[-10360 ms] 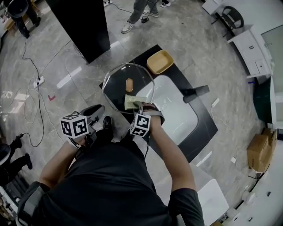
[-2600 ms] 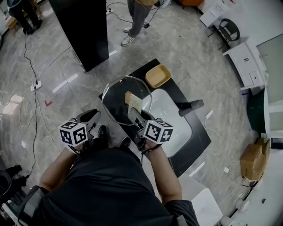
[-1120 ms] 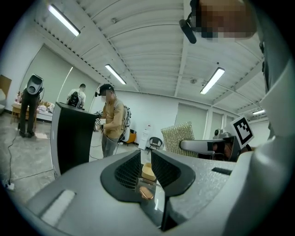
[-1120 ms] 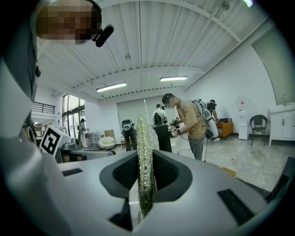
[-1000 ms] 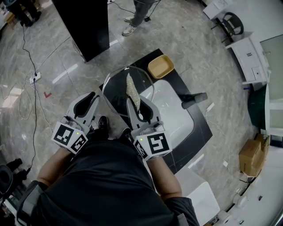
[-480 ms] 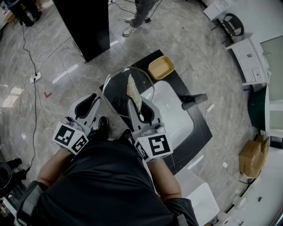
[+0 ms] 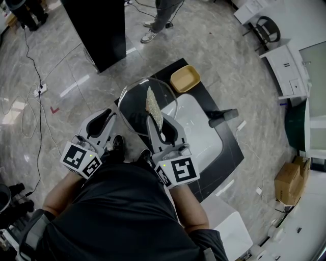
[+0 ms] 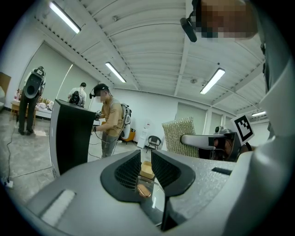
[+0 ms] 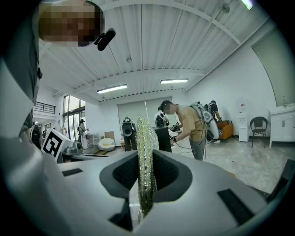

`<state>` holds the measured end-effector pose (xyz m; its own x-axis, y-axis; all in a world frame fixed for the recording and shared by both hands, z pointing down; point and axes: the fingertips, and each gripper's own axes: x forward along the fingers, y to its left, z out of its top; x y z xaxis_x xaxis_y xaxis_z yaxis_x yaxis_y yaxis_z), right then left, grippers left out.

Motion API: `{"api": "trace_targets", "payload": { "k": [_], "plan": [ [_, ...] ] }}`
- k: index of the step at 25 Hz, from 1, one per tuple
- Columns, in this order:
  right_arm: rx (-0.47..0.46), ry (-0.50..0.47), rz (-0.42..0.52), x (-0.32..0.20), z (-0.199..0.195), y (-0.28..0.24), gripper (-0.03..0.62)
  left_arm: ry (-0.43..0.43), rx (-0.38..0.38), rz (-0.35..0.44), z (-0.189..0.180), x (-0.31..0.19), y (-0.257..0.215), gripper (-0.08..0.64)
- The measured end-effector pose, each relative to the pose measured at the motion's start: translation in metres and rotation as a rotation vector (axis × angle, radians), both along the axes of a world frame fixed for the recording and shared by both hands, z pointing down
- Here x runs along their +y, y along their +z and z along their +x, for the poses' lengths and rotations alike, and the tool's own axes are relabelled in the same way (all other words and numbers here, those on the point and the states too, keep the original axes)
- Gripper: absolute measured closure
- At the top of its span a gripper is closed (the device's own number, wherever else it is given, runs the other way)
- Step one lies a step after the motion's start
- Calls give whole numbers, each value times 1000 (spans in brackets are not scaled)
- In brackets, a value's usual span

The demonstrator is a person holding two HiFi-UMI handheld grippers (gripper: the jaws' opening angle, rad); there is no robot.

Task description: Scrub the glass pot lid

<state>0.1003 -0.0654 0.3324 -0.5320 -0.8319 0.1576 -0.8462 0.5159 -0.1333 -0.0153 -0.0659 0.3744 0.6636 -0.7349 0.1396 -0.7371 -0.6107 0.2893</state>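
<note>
Closest to the body, the left gripper [image 8: 146,161] points forward and up. Its jaws are drawn nearly together, and a sliver of glass runs down out of the narrow gap. It seems to be pinching the rim of the glass pot lid [image 7: 135,102], though the contact itself is hard to make out. That grip looks meant to steady the lid and turn its face toward the other tool.

Just beside it, the right gripper [image 9: 147,161] has its jaws pressed onto a sparkly green scrub pad [image 7: 152,104]. It holds the pad by its lower part, so most of the pad stands up past the jaw tips, leaving a free working surface for rubbing. In the head view the pad lies edge-on across the middle of the lid. Whether it is touching the glass or hovering just off it cannot be told.

The lid itself sits over the near left corner of the black counter [image 7: 226,153] and overhangs toward the floor. Its brown knob [image 8: 144,191] shows in the left gripper view, low between the jaws. Keeping the lid beside the white sink [image 7: 201,135] probably lets any drips fall where they can drain.

Farther on, a yellow tray [image 7: 185,79] rests at the counter's far corner, and a black faucet [image 7: 222,114] stands at the far side of the sink, both apart from the lid. Beyond the counter stand a tall black cabinet [image 7: 94,30] and a person's legs [image 7: 160,15].
</note>
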Motion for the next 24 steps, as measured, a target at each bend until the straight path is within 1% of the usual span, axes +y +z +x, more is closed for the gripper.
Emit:
{"api": "trace_targets", "payload": {
  "k": [18, 24],
  "plan": [
    [-34, 2, -24, 0, 0, 3, 526, 3, -4, -11, -1, -1, 3, 486],
    [-36, 2, -27, 2, 0, 2, 528, 2, 17, -22, 0, -1, 2, 486]
  ]
}}
